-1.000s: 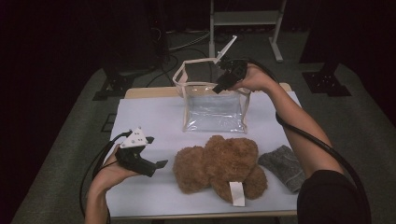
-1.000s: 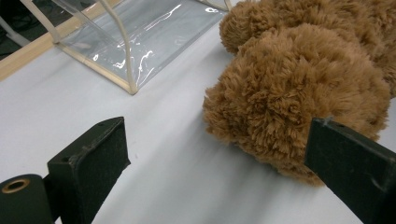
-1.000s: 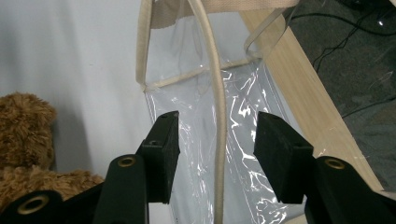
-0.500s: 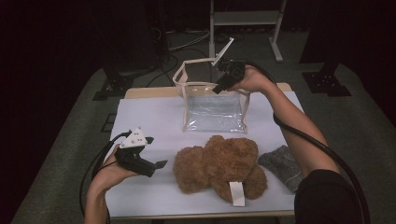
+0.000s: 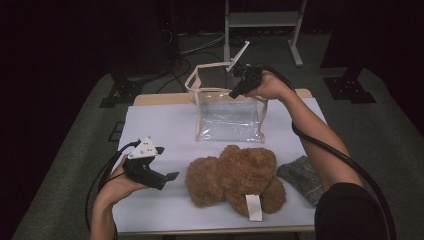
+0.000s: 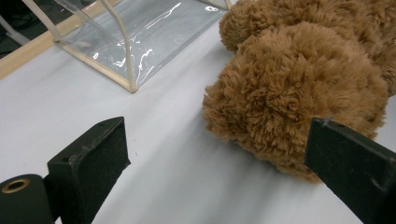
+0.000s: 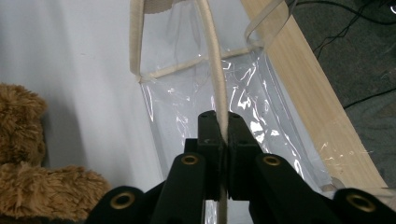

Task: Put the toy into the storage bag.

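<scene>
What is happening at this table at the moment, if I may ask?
A person works with a claw in each hand. The right claw has just closed on the rim of the clear bag, which stands upright. The left claw sits open beside the brown teddy bear, not gripping it. A grey cloth lies nearby.

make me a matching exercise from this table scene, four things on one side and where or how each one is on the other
Things:
1. right gripper
2. left gripper
3. brown plush toy
4. grey cloth

States:
a. lies at the table's right edge, beside the toy
b. shut on the cream rim of the clear bag
c. open, jaws apart, aimed at the toy
d. lies on the white table cover, in front of the bag

Pairs: 1-b, 2-c, 3-d, 4-a
</scene>
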Tool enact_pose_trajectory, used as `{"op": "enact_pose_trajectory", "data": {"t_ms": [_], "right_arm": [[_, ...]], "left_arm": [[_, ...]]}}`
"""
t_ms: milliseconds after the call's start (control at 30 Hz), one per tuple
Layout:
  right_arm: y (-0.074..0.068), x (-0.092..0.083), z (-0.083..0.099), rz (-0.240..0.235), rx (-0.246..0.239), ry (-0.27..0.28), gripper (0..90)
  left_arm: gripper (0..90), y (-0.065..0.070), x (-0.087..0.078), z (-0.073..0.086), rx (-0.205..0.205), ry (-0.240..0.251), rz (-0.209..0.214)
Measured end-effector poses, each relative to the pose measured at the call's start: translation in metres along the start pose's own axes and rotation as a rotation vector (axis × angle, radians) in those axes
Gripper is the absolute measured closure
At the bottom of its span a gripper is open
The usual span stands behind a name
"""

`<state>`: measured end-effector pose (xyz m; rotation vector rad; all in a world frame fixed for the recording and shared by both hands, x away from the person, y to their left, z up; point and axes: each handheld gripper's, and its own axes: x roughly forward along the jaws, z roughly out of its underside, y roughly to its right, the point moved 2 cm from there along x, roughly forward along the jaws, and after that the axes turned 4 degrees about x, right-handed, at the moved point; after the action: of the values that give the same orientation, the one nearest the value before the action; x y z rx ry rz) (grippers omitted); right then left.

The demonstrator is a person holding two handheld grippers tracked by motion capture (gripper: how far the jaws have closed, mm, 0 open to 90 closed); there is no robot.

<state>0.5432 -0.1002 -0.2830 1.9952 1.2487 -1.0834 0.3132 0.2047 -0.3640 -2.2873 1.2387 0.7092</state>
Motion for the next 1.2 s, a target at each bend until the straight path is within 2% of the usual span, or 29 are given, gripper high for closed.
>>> {"op": "enact_pose_trajectory", "data": {"t_ms": [467,800,1200], "right_arm": [[-0.006,-0.003,0.002,-0.026,0.004,-0.004,87.1],[-0.016,-0.007,0.005,-0.045,-0.024,-0.009,87.3],[-0.031,-0.017,0.021,-0.065,-0.047,-0.017,87.4]], "left_arm": [[5.4,0.001,0.001,0.000,-0.008,0.004,0.005],[5.4,0.000,0.003,0.001,-0.007,-0.009,0.007],[5.4,0.002,0.004,0.001,-0.008,-0.015,0.014]]}}
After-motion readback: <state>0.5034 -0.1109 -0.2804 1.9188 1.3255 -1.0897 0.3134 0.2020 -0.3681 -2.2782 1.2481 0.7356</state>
